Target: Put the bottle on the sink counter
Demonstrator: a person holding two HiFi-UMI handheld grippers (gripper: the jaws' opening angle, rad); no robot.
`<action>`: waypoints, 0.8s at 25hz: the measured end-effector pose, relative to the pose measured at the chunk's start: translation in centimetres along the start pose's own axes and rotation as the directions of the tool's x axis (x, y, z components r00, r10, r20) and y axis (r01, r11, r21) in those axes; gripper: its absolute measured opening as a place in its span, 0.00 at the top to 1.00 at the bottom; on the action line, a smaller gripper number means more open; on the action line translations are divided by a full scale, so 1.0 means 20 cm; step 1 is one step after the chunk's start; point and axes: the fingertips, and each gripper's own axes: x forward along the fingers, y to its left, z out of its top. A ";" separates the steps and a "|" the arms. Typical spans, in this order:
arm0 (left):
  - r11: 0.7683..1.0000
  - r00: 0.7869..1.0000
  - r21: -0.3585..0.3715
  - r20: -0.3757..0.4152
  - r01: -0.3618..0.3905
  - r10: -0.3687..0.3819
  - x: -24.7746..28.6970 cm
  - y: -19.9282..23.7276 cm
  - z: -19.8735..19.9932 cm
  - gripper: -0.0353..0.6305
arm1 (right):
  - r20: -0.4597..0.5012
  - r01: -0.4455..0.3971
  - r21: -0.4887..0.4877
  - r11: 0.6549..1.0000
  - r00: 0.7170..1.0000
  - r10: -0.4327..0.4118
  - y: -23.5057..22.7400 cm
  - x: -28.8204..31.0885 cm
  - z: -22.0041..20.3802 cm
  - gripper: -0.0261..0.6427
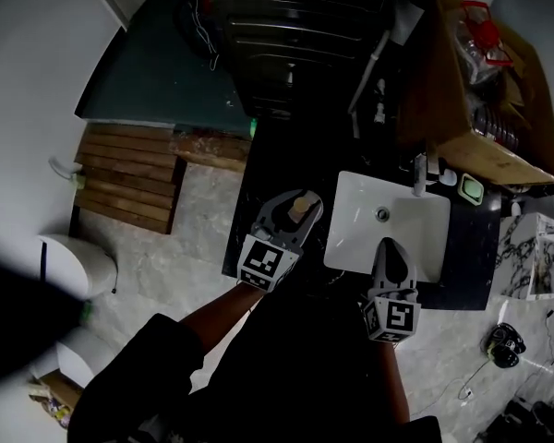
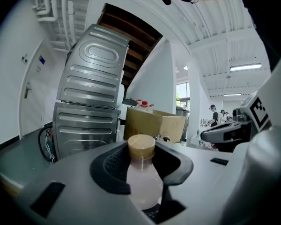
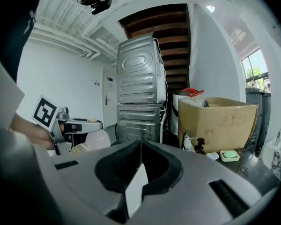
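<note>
A small bottle [image 2: 143, 182] with pale pinkish contents and a tan cap [image 2: 141, 146] stands upright between the jaws of my left gripper [image 2: 143, 159], which is shut on it. In the head view that left gripper [image 1: 298, 209] hovers over the dark sink counter [image 1: 258, 212], left of the white basin [image 1: 415, 212], and the tan cap [image 1: 302, 205] shows at its tips. My right gripper [image 1: 391, 247] hangs over the basin's front part. Its jaws meet at the tips with nothing between them [image 3: 140, 146]. The right gripper view shows the bottle [image 3: 94, 139] at the left.
A faucet [image 1: 418, 175] and a green soap dish [image 1: 471, 189] sit behind the basin. A cardboard box [image 1: 480, 90] stands on the counter's far right. Stacked grey machines [image 2: 91, 102] rise behind the counter. On the floor at the left are a wooden slat mat [image 1: 129, 178] and a toilet [image 1: 78, 266].
</note>
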 end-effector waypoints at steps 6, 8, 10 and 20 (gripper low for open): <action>0.996 0.998 -0.056 -0.009 -0.068 0.068 0.08 0.22 -0.06 0.75 | -0.028 -0.052 -0.019 0.998 0.998 0.052 0.08 0.14 -0.01 0.90; 0.993 0.996 -0.075 -0.013 -0.094 0.093 0.10 0.29 -0.09 0.75 | -0.024 -0.069 -0.022 0.997 0.997 0.069 0.09 0.20 -0.01 0.90; 0.991 0.994 -0.075 -0.016 -0.112 0.111 0.13 0.35 -0.12 0.75 | -0.015 -0.086 -0.021 0.996 0.996 0.086 0.09 0.27 0.00 0.90; 0.982 0.982 -0.057 -0.081 -0.178 0.173 0.39 0.57 -0.26 0.75 | -0.027 -0.155 0.017 0.988 0.987 0.156 0.04 0.57 -0.04 0.90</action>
